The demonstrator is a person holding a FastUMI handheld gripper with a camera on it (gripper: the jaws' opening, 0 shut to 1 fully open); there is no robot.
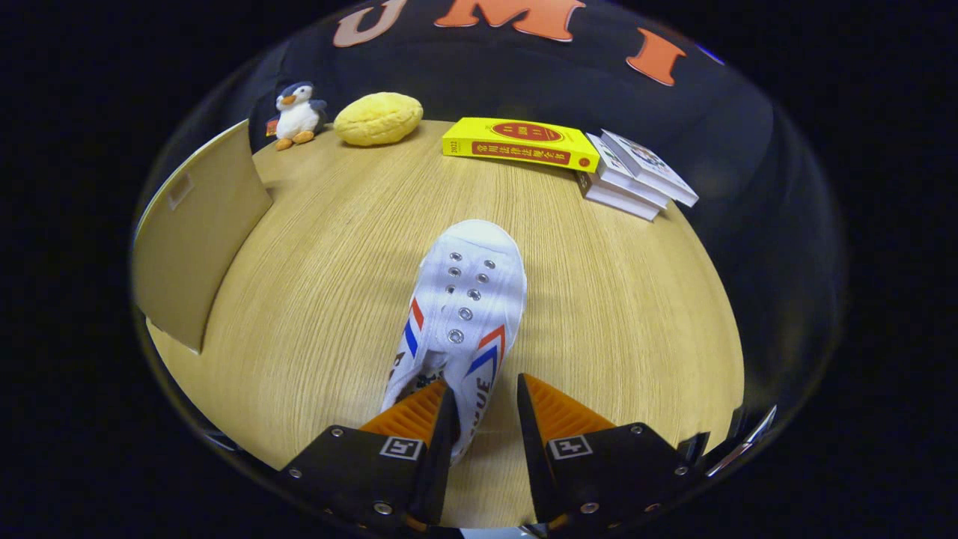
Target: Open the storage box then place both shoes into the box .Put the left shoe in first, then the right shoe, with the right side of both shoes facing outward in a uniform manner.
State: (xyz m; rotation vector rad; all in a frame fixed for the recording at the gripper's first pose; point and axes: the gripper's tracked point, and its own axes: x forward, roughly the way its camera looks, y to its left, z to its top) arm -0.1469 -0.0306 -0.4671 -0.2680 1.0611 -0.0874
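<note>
- Far left of the shoe: tan cardboard storage box (196, 239), flap raised, standing on the pale wood-grain table (636, 314).
- Beyond the shoe, leftward: small plush penguin (298, 114) and soft yellow round cushion (379, 118).
- Centre: white canvas lace-less shoe with red and blue stripes (460, 314), toe pointing away, heel end between the fingers.
- At the shoe's heel: gripper (485, 408) parted, left finger on the collar, right finger clear; no grip.
- Likely light, soft, collapsible; firmer hold probably at heel collar.
- Beyond the shoe, rightward: yellow book (520, 142), stacked white books (632, 180).
</note>
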